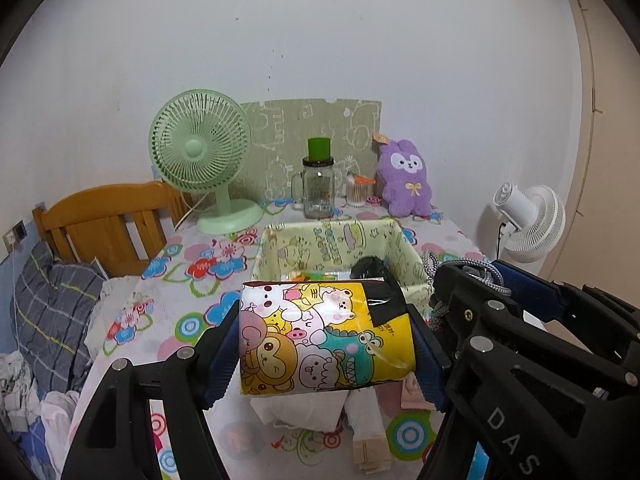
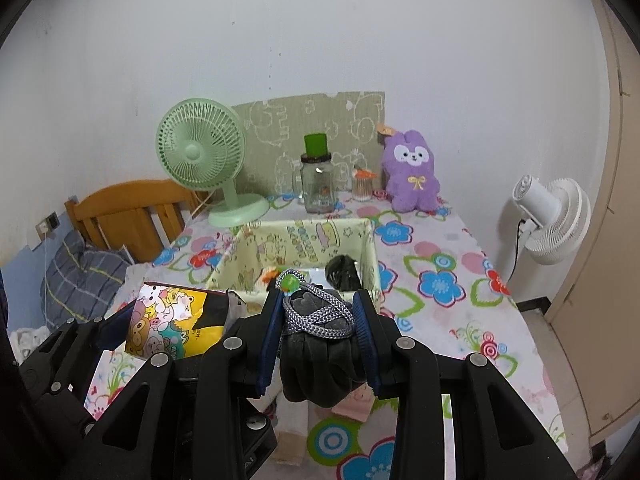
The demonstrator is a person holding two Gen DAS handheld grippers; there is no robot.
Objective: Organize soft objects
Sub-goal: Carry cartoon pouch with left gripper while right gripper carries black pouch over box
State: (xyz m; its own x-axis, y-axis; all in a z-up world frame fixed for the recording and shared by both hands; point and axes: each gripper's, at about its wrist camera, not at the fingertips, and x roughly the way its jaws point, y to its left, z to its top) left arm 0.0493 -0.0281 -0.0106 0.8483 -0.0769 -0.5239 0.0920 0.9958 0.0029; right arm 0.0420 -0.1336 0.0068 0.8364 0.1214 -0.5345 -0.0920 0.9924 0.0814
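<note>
Now, left claw (image 1: pixel 326 344) clamping glossy cartoon-animal packet (image 1: pixel 324 336), right claw (image 2: pixel 319 330) squeezing dark cord-wrapped bundle (image 2: pixel 316 344)

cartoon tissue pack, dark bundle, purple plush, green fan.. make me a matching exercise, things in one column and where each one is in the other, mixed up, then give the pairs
Things
1. cartoon tissue pack
2. dark bundle wrapped in grey cord
3. purple plush
4. green fan

Places
A. standing at the far left of the table, by the wooden headboard
B. clamped in the right gripper
C. propped against the wall at the table's far right
D. clamped in the left gripper

Pairs: 1-D, 2-B, 3-C, 4-A
</note>
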